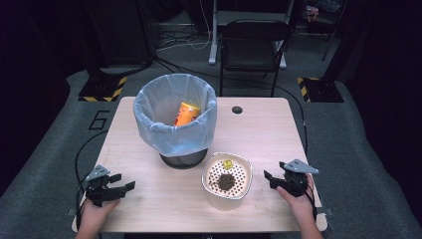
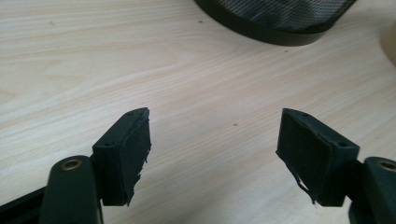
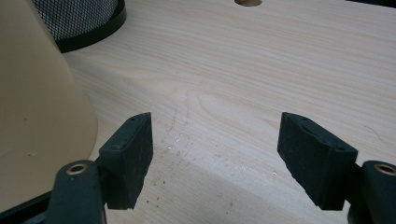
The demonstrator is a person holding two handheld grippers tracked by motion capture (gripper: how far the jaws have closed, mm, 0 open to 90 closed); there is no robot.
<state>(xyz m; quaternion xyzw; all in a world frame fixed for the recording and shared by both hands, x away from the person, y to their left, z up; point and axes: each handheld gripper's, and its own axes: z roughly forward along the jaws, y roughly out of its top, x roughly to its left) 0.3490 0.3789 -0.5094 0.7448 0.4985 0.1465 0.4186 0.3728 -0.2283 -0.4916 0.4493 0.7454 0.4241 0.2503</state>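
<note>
A black mesh wastebasket (image 1: 181, 160) lined with a pale blue bag (image 1: 174, 132) stands mid-table, with an orange packet (image 1: 186, 113) inside it. In front of it to the right sits a cream bowl (image 1: 225, 198) with a perforated insert holding a dark clump (image 1: 226, 181) and a small yellow scrap (image 1: 227, 163). My left gripper (image 1: 127, 181) rests low at the table's front left, open, with bare wood between its pads (image 2: 135, 154). My right gripper (image 1: 269, 180) sits just right of the bowl, open, with nothing between its pads (image 3: 133, 154). The bowl's wall (image 3: 42, 116) rises close at the left of the right gripper view.
The basket's black base ring (image 2: 275, 35) lies ahead of the left gripper and shows again (image 3: 93, 28) beyond the bowl. A round cable hole (image 1: 237, 109) is in the tabletop at the back right. Crumbs (image 3: 177, 140) dot the wood. A black chair (image 1: 251, 47) stands behind the table.
</note>
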